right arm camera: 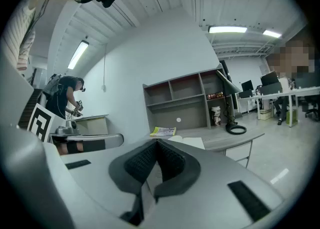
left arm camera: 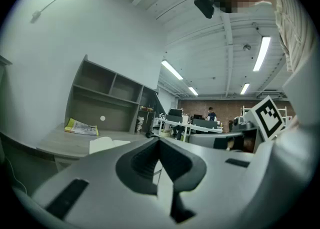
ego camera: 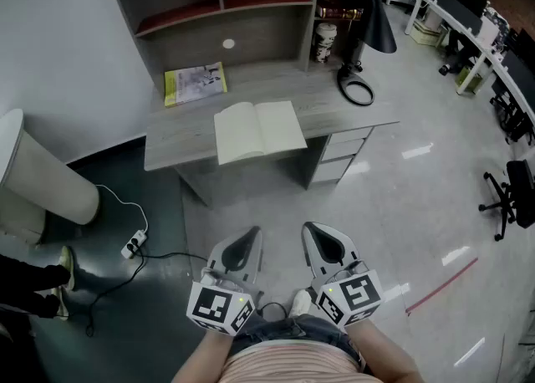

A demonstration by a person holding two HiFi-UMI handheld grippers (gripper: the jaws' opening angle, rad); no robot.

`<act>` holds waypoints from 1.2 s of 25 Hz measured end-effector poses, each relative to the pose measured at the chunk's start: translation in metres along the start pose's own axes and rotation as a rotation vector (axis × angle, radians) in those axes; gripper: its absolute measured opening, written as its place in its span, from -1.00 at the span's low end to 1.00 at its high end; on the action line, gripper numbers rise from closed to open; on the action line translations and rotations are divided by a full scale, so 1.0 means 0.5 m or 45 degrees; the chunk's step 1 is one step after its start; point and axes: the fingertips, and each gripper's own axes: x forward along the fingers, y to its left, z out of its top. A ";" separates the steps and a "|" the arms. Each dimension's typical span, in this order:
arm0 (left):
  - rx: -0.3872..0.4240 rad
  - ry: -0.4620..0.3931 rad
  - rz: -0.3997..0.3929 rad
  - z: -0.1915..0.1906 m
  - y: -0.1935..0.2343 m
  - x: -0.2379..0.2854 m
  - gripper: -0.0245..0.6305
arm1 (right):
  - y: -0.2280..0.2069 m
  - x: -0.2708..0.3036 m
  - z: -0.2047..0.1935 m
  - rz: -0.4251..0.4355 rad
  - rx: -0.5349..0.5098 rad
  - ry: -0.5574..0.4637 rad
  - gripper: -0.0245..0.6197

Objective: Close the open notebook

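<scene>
An open notebook [ego camera: 258, 130] with blank cream pages lies flat near the front edge of the grey desk [ego camera: 175, 149]; it also shows as a pale shape, the notebook [left arm camera: 106, 144], on the desk and as the notebook [right arm camera: 189, 142] ahead. My left gripper [ego camera: 252, 234] and right gripper [ego camera: 309, 229] hang side by side well short of the desk, over the floor. Both are shut with nothing between the jaws. In each gripper view the tips meet, left gripper [left arm camera: 159, 140] and right gripper [right arm camera: 157, 142].
A yellow-green booklet [ego camera: 196, 84] lies behind the notebook. A shelf unit [ego camera: 219, 9] stands at the desk's back, a black lamp [ego camera: 373, 22] with a ring base [ego camera: 357, 89] at the right. Drawers [ego camera: 342, 155] sit under the desk. A power strip [ego camera: 133, 244] and cable lie on the floor left. An office chair [ego camera: 512, 197] stands far right.
</scene>
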 end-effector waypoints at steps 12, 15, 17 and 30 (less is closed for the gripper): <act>-0.026 0.013 0.000 -0.007 0.015 0.000 -0.89 | 0.007 0.014 -0.013 0.006 0.026 0.026 -0.90; -0.031 0.018 0.001 -0.008 0.014 0.002 -0.89 | 0.007 0.014 -0.016 0.026 0.040 0.030 -0.90; -0.027 0.019 0.000 -0.009 0.008 0.004 -0.89 | 0.005 0.009 -0.019 0.045 0.062 0.030 -0.90; 0.020 -0.030 0.124 -0.002 -0.086 0.007 -0.89 | -0.063 -0.090 -0.028 0.130 0.070 0.049 -0.90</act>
